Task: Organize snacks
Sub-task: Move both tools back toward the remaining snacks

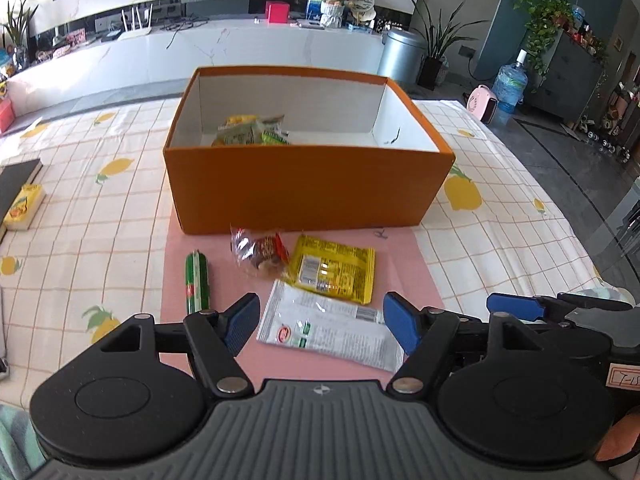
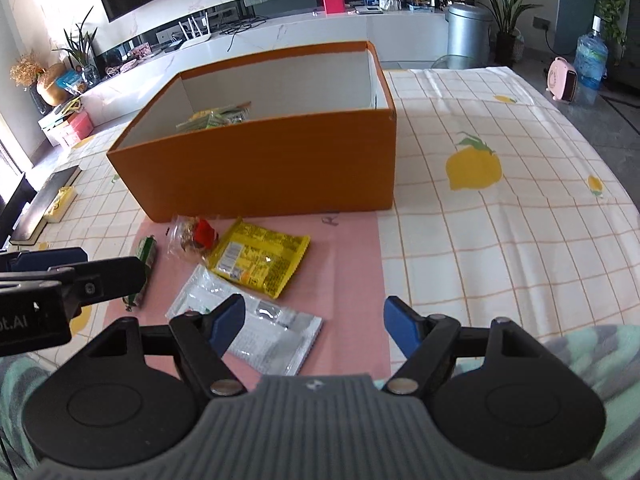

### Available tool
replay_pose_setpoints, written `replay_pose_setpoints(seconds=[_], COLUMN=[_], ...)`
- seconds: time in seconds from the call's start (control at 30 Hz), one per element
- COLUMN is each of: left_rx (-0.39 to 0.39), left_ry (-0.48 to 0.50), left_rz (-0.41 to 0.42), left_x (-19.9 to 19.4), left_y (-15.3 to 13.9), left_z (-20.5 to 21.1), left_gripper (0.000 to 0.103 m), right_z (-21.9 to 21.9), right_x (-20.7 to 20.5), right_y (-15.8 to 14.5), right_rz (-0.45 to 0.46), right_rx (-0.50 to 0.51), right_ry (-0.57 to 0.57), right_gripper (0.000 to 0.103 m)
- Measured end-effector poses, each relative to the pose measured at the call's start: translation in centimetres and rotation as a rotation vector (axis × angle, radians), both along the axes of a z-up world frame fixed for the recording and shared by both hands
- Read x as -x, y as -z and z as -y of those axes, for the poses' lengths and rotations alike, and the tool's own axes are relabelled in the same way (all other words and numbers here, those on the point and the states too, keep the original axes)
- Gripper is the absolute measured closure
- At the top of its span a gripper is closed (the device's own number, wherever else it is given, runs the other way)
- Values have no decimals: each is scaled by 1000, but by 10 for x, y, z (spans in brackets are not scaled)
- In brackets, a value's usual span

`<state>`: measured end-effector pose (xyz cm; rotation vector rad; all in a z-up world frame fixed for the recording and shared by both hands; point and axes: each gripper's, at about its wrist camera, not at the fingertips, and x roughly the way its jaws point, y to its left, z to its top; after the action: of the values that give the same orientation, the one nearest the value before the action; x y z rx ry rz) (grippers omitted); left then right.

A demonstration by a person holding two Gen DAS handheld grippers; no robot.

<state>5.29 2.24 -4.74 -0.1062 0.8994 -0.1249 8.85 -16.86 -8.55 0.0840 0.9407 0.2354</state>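
Note:
An open orange box (image 1: 304, 188) (image 2: 264, 168) stands on a pink mat (image 1: 400, 264) and holds several green and yellow snack packets (image 1: 252, 130) (image 2: 212, 119). In front of it lie a green stick snack (image 1: 197, 282) (image 2: 143, 270), a clear packet with red and brown contents (image 1: 260, 254) (image 2: 194, 236), a yellow packet (image 1: 334, 270) (image 2: 260, 258) and a white packet (image 1: 328, 326) (image 2: 248, 322). My left gripper (image 1: 320, 324) is open, low over the white packet. My right gripper (image 2: 314, 326) is open above the mat, right of the white packet.
The table has a checked cloth with lemon prints (image 2: 474, 168). A black book (image 1: 16, 184) and a yellow card box (image 1: 24, 206) lie at the left. The right gripper's side (image 1: 560, 308) shows in the left wrist view; the left gripper's side (image 2: 60, 280) shows in the right.

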Motion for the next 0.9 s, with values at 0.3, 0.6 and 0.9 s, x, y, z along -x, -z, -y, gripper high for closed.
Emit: replay_pose_setpoints(seconds=[0.3, 0.6, 0.9], left_rx=[36, 56, 102], left_ry=[5, 27, 7], left_rz=[-169, -270, -321], left_x=[4, -4, -13], left_y=[40, 60, 78], left_z=[-6, -10, -19], left_gripper=[22, 22, 22], right_z=[-13, -37, -43], right_x=[10, 9, -3], right_y=[25, 43, 59], right_rz=[-56, -101, -136], right_rx=[82, 185, 194], right_ry=[-65, -212, -233], right_gripper=[29, 29, 30])
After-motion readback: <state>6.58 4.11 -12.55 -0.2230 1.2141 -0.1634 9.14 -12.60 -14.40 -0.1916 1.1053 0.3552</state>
